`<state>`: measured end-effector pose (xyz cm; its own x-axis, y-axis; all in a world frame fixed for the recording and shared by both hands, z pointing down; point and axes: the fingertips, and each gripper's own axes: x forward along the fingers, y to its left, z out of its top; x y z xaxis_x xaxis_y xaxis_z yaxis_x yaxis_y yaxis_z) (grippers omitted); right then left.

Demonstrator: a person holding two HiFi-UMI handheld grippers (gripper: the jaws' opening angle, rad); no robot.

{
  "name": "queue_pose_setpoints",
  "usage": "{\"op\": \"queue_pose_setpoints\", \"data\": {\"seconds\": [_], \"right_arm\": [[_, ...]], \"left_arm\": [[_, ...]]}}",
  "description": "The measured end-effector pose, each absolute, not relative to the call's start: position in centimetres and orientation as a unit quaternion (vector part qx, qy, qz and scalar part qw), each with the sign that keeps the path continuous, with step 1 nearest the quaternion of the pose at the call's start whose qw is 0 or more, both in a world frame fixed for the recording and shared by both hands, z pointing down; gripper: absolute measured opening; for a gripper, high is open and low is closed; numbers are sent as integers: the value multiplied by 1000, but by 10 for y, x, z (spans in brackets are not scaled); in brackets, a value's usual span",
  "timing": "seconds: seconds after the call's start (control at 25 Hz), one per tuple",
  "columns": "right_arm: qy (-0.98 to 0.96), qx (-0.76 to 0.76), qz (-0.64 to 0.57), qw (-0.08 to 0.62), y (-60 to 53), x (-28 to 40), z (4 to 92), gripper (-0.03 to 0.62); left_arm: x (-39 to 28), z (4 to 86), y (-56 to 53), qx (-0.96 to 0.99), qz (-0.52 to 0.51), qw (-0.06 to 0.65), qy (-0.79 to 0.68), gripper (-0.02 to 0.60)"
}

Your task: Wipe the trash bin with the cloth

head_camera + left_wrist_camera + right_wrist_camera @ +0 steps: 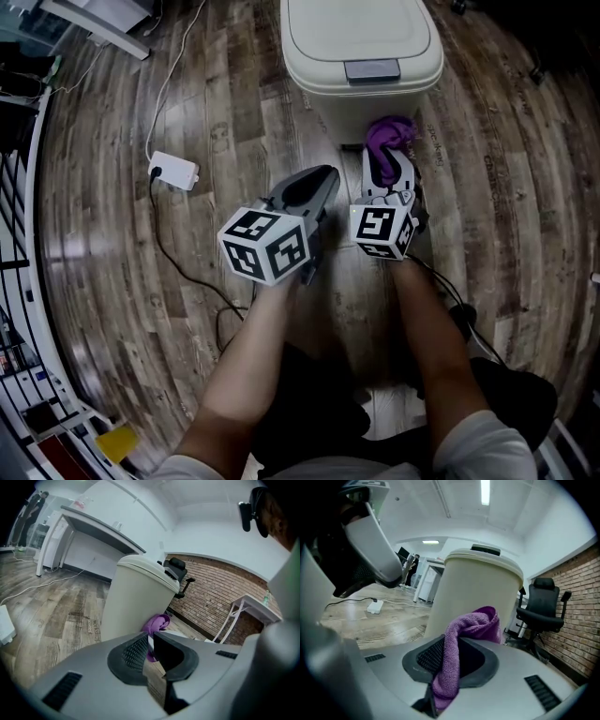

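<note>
Just short of trash bin (361,42), gripping cloth (391,131) w/ R tool (384,167), L tool (321,180) closed & empty, wiping not yet begun.

In the head view, the top edge is cutting off the bin (361,47), and the right gripper (391,164) is hiding the cloth's (389,131) lower part.

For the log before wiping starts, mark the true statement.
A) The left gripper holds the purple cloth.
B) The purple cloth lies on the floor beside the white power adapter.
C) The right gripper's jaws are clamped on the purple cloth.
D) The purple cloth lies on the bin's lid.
C: in the right gripper view the right gripper pinches the purple cloth between its jaws, in front of the beige trash bin; the left gripper holds nothing.
</note>
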<state>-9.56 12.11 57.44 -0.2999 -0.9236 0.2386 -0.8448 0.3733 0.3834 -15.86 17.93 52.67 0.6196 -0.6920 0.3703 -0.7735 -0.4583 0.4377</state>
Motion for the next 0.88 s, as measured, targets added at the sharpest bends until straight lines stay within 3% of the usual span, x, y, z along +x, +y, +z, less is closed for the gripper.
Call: {"op": "queue_pose_setpoints", "data": {"seconds": [0.68,0.88], "right_arm": [[-885,379,-132,236,143,-222,595,81],[-893,361,-123,240,156,-225,604,81]], "left_arm": [[-212,517,184,824,57,289,-485,34],[-208,518,183,825,56,290,-482,34]]}}
